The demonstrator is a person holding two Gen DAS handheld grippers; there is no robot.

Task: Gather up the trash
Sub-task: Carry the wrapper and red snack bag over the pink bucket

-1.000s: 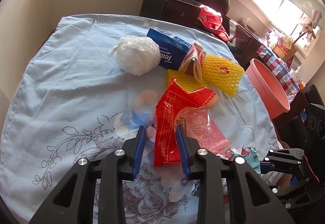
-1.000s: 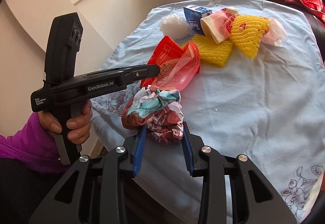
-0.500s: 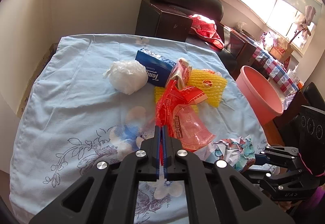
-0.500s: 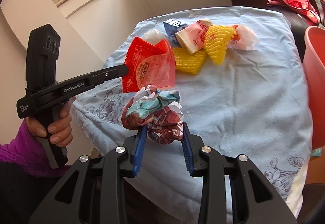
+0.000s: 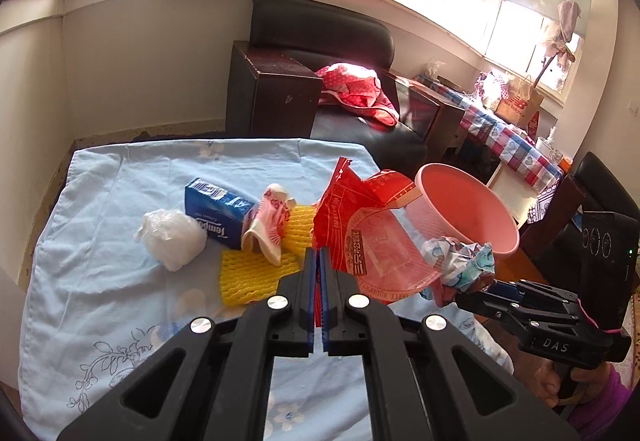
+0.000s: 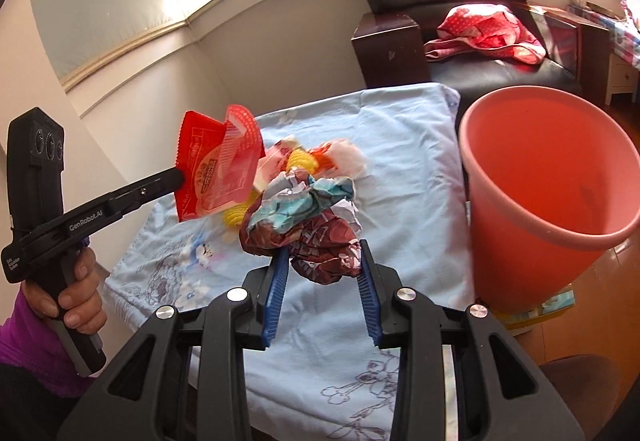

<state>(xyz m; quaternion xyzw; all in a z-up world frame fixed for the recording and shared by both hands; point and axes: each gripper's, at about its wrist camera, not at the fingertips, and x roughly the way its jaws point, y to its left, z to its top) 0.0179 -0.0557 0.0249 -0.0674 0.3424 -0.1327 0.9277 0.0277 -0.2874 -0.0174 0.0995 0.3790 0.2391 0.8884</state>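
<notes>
My left gripper (image 5: 319,261) is shut on a red plastic wrapper (image 5: 360,225) and holds it in the air above the table; it also shows in the right wrist view (image 6: 216,165). My right gripper (image 6: 322,265) is shut on a crumpled colourful wrapper ball (image 6: 304,221), seen from the left wrist view (image 5: 460,265) near the rim of the pink bin (image 5: 468,209). The pink bin (image 6: 540,197) stands just right of the table. A white plastic ball (image 5: 172,237), a blue tissue pack (image 5: 216,213), a pink-white wrapper (image 5: 268,225) and yellow foam nets (image 5: 252,273) lie on the blue tablecloth (image 5: 100,281).
A black armchair (image 5: 320,37) with a red cloth (image 5: 356,89) and a dark wooden cabinet (image 5: 272,89) stand behind the table. A side table with a checked cloth (image 5: 508,137) stands at the far right. Wooden floor shows beside the bin (image 6: 608,269).
My left gripper closed on the red wrapper and lifted it off the table. Both grippers have risen and swung right toward the pink bin, the right still holding the crumpled ball.
</notes>
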